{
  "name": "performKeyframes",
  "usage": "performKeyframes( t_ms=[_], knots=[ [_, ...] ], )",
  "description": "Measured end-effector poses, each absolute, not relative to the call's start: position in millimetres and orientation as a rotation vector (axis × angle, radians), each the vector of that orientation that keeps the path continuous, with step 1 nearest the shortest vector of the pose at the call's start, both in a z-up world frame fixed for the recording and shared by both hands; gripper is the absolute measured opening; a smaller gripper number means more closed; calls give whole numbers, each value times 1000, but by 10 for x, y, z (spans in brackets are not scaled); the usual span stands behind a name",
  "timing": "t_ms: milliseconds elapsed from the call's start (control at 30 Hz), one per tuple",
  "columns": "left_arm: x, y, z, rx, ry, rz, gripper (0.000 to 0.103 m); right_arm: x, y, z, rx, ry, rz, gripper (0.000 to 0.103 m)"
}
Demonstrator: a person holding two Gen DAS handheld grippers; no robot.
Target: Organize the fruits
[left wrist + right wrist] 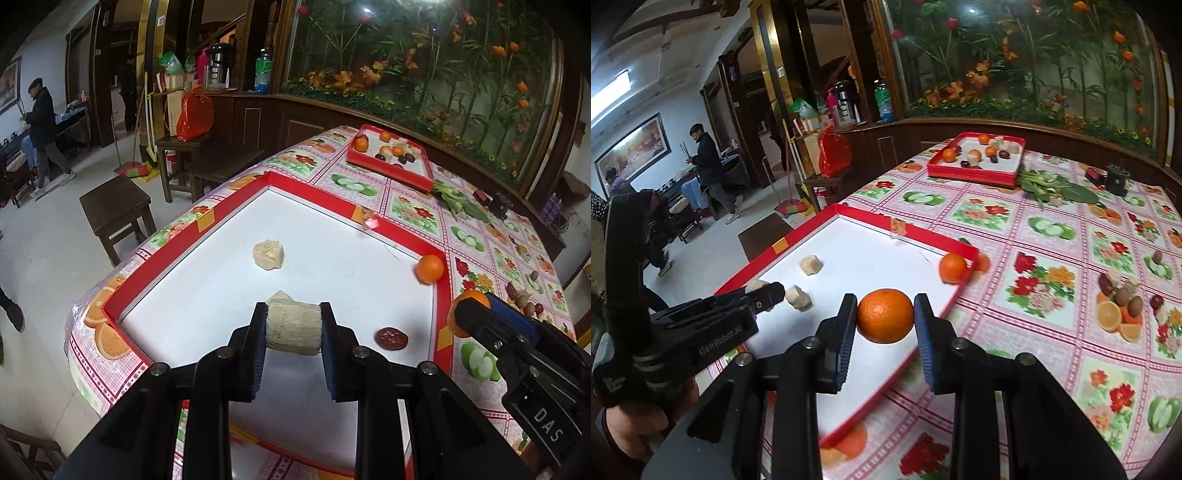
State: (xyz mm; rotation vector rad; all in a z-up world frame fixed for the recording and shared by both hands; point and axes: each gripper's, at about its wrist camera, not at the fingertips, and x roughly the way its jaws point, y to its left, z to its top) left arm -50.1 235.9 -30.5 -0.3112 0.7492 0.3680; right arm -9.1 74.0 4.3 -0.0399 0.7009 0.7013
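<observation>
My left gripper [293,328] is shut on a pale cut sugarcane piece [293,326] above the white floor of the near red tray [184,243]. Two more pale pieces [268,254] [280,296], an orange [429,268] and a dark red date [392,337] lie in that tray. My right gripper [885,317] is shut on an orange [885,315] over the tray's right side [960,291]. It shows at the right of the left wrist view [476,314]. My left gripper shows at the left of the right wrist view [768,295].
A second red tray [971,175] with oranges, dates and pale pieces stands at the far end of the flowered tablecloth. Loose nuts and dates [1126,291] lie at the right. Green leaves [1060,190] and a black device [1117,179] lie farther back. Stools [114,206] stand left.
</observation>
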Motion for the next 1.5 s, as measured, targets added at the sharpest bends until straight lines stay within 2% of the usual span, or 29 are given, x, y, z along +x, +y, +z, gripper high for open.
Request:
performKeyframes(
  t_ms=[700,1367,1500],
  knots=[
    [-372,2403,-443,-271,817,411,26,255,1118,-258,-63,781,710,34],
    [-227,2559,-391,-269,795,470,26,362,1290,-369,-81,811,706,34],
    [-172,2583,-452,-258,814,494,30,418,1330,-379,-83,819,698,34]
  ],
)
